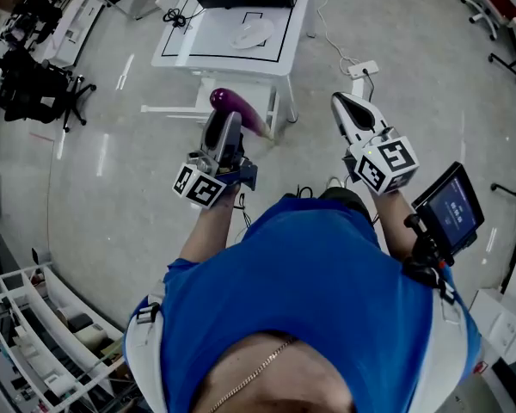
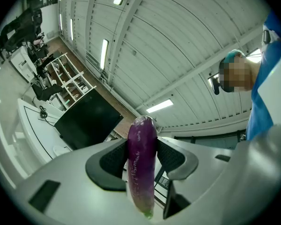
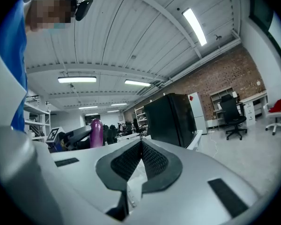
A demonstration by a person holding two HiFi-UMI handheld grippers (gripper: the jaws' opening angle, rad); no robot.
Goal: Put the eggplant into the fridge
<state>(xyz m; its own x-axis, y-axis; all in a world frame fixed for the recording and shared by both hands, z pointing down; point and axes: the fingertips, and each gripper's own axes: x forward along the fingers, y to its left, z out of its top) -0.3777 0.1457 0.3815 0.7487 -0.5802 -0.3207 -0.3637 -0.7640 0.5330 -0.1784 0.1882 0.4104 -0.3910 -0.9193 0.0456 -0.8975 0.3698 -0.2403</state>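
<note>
The left gripper [image 1: 224, 130] grasps the purple eggplant [image 2: 141, 163] between its pads, holding it up in the air before the white table [image 1: 176, 48] that bears the black fridge [image 3: 171, 118]. The right gripper [image 3: 141, 146] is clenched on nothing, jaws pressed together.

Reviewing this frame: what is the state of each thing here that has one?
left claw: shut on eggplant
right claw: shut, empty
eggplant: held in the air, not in the fridge
fridge: door looks closed
screen: lit
</note>
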